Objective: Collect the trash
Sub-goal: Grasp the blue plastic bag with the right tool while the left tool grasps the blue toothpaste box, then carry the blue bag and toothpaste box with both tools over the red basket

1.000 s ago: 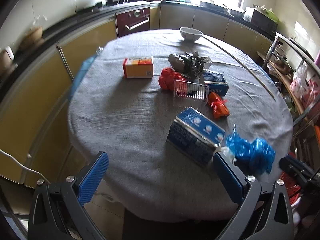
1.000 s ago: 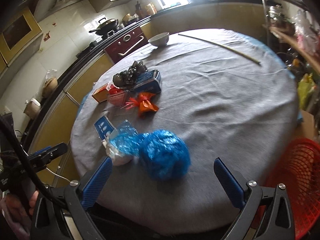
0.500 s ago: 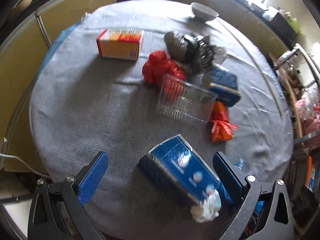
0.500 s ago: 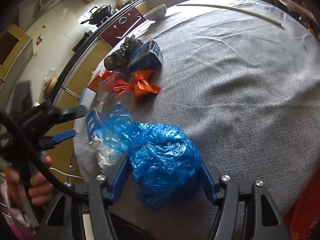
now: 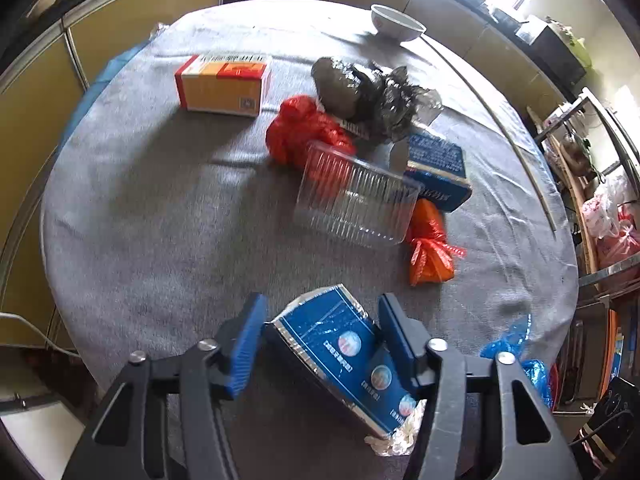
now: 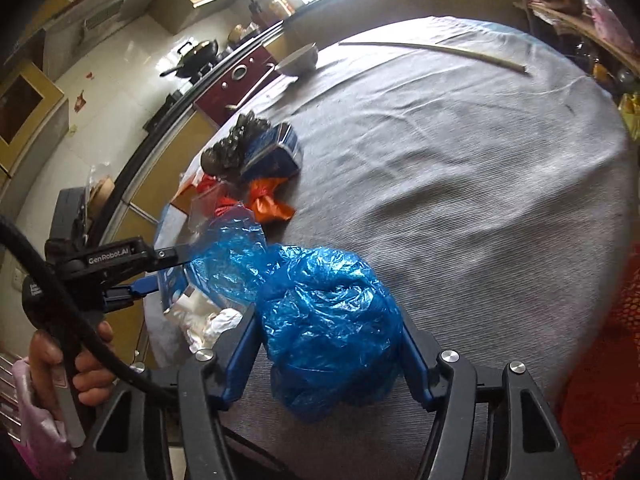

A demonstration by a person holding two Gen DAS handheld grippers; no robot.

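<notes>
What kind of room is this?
Most likely a home kitchen. A wok sits on a stove by tiled walls, yellow cabinets run round the room, and a bowl stands on the round table.

The left gripper (image 5: 320,344) tilts steeply down over the near edge of the worktop (image 5: 160,208), its jaws closing around a blue carton (image 5: 344,356). The right gripper (image 6: 326,344), pitched lower, clamps a blue plastic bag (image 6: 324,320). A bare hand (image 6: 80,364) grips the left handle.
</notes>
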